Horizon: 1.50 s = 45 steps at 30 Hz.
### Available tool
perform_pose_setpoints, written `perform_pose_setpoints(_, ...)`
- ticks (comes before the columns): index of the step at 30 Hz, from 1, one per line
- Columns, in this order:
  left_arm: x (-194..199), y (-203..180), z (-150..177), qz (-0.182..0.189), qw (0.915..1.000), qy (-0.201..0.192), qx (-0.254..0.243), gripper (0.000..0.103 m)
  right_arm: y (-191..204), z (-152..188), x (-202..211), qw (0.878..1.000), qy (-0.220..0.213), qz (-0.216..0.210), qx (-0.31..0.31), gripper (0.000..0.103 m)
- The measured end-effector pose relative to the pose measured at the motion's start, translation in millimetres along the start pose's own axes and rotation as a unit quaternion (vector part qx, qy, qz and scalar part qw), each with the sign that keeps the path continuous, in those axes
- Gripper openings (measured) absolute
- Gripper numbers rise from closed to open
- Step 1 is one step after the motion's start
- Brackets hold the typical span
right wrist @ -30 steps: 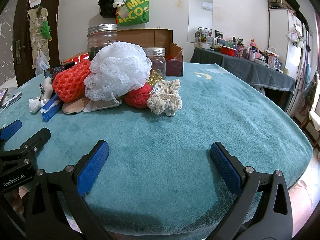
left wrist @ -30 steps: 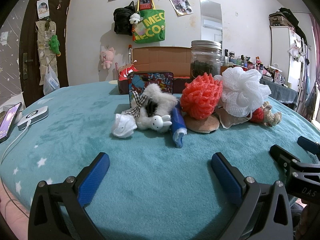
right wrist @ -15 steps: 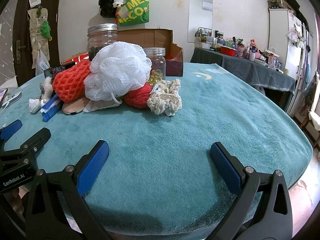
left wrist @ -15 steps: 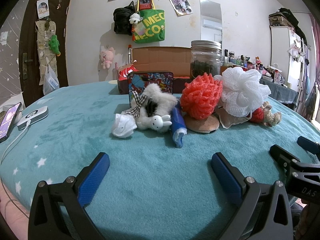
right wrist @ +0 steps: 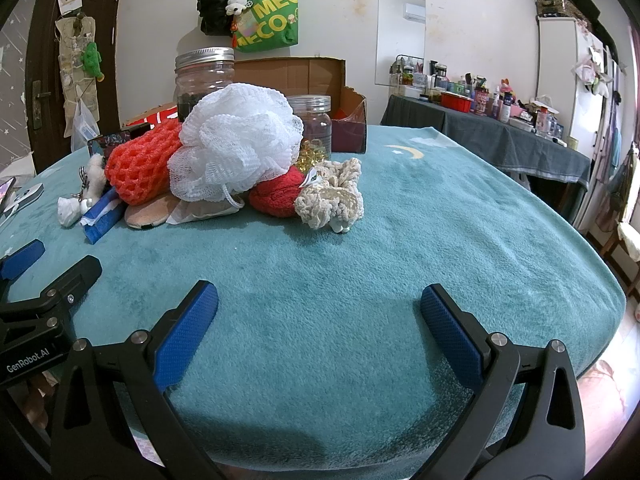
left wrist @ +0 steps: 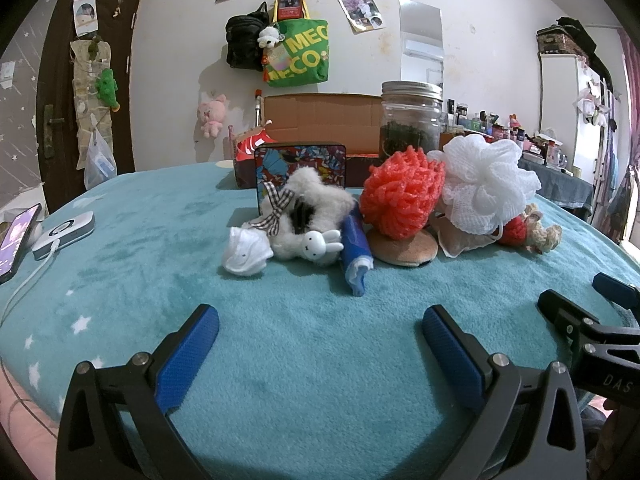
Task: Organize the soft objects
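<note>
A pile of soft things lies mid-table: a white mesh bath pouf [left wrist: 484,184] [right wrist: 236,148], an orange net sponge [left wrist: 402,194] [right wrist: 142,172], a fluffy white plush with a checked bow [left wrist: 308,204], a small white bunny [left wrist: 318,242], a white crumpled mask [left wrist: 244,250], a blue roll [left wrist: 354,248] [right wrist: 102,220], a red knit item [right wrist: 276,196] and a cream scrunchie [right wrist: 332,198]. My left gripper [left wrist: 320,326] is open and empty, well short of the pile. My right gripper [right wrist: 319,300] is open and empty, in front of the scrunchie.
The table has a teal plush cover [left wrist: 160,220]. Behind the pile stand a patterned box [left wrist: 300,160], a cardboard box [left wrist: 320,116] and glass jars [left wrist: 410,120] [right wrist: 310,120]. A phone [left wrist: 14,236] and a white charger [left wrist: 64,228] lie at the left edge.
</note>
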<state>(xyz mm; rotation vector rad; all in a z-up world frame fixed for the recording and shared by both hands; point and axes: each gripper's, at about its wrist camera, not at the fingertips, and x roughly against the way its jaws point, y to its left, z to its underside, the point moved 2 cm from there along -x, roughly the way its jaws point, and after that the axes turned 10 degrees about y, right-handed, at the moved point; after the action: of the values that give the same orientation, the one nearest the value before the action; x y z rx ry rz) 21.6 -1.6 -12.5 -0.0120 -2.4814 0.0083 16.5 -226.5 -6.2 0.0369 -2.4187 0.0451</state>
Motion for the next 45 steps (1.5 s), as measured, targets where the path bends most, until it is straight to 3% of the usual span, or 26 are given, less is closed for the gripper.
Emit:
perform_pose_setpoints(9,5,0,-17,0.034,0.9994,0.004,-0.002,0.103,-1,-4,4,1.000,0.010,-0.010,0.003,0.103)
perform_pose_setpoints(18,8,6,-52,0.066,0.9978,-0.002,-0.009,0.103,-3,-37,11,1.000,-0.016,-0.024,0.011,0.103)
perform_pose_setpoints(24,3,25,-74,0.067,0.9978,0.000,0.003,0.103,-5,-63,8,0.999,-0.022,-0.038,0.016,0.103)
perform_pose_setpoints(35,-16,41,-92,0.081,0.9960,0.031,-0.019,0.101,-3,-99,-16,0.996,0.011,-0.091,0.021,0.103)
perform_pose_setpoints(42,-27,37,-89,0.107,0.9916,0.062,-0.039,0.084,1,-113,-31,0.987,0.037,-0.152,0.023,0.103)
perform_pose_setpoints(44,-31,35,-89,0.113,0.9899,0.073,-0.045,0.074,4,-115,-37,0.984,0.046,-0.172,0.027,0.103)
perform_pose_setpoints(45,-33,34,-89,0.119,0.9886,0.079,-0.048,0.060,5,-116,-40,0.982,0.051,-0.180,0.029,0.102)
